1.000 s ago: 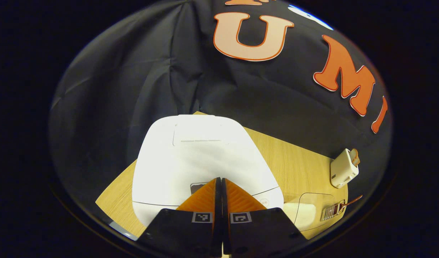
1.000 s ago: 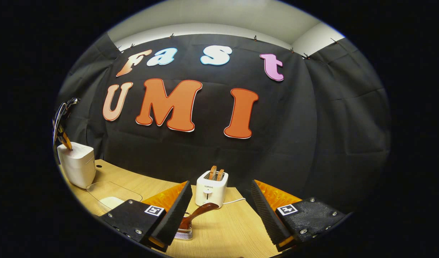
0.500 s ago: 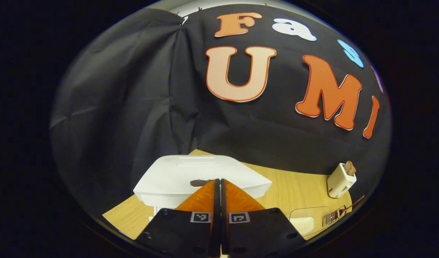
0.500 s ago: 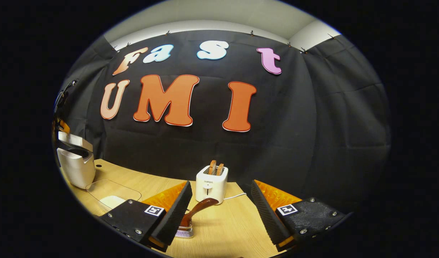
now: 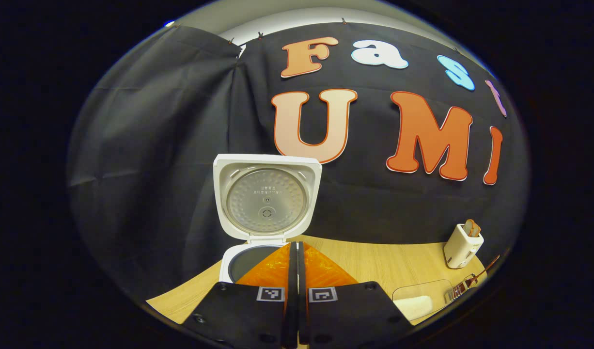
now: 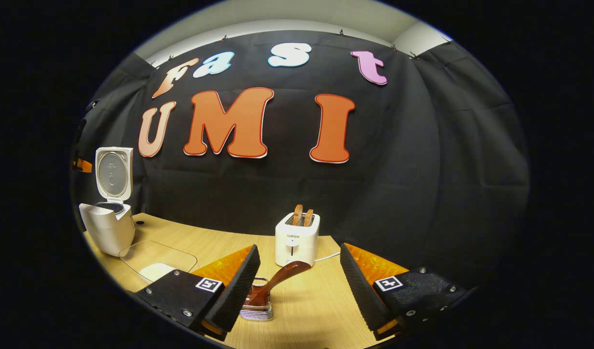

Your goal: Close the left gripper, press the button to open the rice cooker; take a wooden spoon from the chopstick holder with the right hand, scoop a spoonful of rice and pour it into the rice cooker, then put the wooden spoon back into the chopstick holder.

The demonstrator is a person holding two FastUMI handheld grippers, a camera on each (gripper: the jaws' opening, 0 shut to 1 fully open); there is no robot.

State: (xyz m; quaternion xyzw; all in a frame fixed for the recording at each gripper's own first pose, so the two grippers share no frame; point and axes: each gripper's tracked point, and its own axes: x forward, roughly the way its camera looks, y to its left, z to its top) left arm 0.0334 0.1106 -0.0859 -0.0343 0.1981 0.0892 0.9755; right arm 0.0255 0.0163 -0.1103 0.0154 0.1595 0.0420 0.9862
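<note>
Right gripper view has the right tongs [image 6: 297, 271] spread wide just short of the wooden spoon [image 6: 277, 281] (handle slanting up-right from its holder [image 6: 257, 310] on the surface [image 6: 306, 315]), while the left tongs [image 5: 297, 261], pressed together, face the open rice cooker [image 5: 258, 237]

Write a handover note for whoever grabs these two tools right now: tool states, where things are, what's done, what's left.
Left tool: shut, empty, held in front of the rice cooker.
Right tool: open, empty, aimed at the wooden spoon, not gripping it.
Rice cooker: lid stands fully open, pot exposed.
Wooden spoon: leaning in the chopstick holder on the table, in front of the toaster.
Rice: white heap in the clear tray beside the cooker.
Done: button pressed, cooker open.
Left: grasp spoon, scoop rice, pour into cooker, return spoon to holder.
</note>
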